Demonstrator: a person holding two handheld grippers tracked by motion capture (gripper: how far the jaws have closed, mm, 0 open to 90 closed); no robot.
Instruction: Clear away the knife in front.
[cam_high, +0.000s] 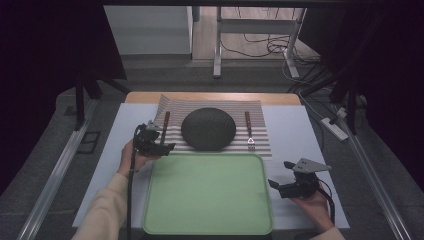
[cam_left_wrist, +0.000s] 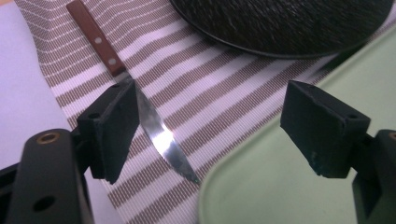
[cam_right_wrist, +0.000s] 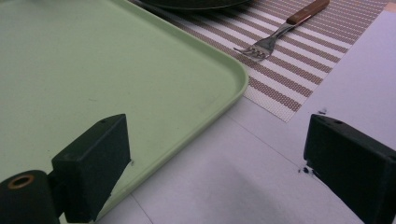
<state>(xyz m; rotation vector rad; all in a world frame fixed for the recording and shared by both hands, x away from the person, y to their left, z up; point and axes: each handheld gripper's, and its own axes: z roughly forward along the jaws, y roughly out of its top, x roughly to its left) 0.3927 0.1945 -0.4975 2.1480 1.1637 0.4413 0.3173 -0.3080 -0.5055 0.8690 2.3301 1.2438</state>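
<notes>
Lying between left tool (cam_left_wrist: 210, 135) jaws: knife (cam_left_wrist: 140, 100)

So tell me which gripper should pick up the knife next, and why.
Left. The left gripper hangs open right over the knife on the striped placemat, its blade lying between the jaws. The right gripper is open too, but sits beyond the green tray, nearer the fork.

A steel-bladed table knife with a riveted reddish-brown wooden handle (cam_left_wrist: 140, 107) is lying flat on the brown-and-white striped woven placemat (cam_left_wrist: 224, 102), left of the dark round plate (cam_left_wrist: 285, 23), its pointed tip nearly reaching the pale green plastic tray's (cam_left_wrist: 280, 186) corner.
</notes>
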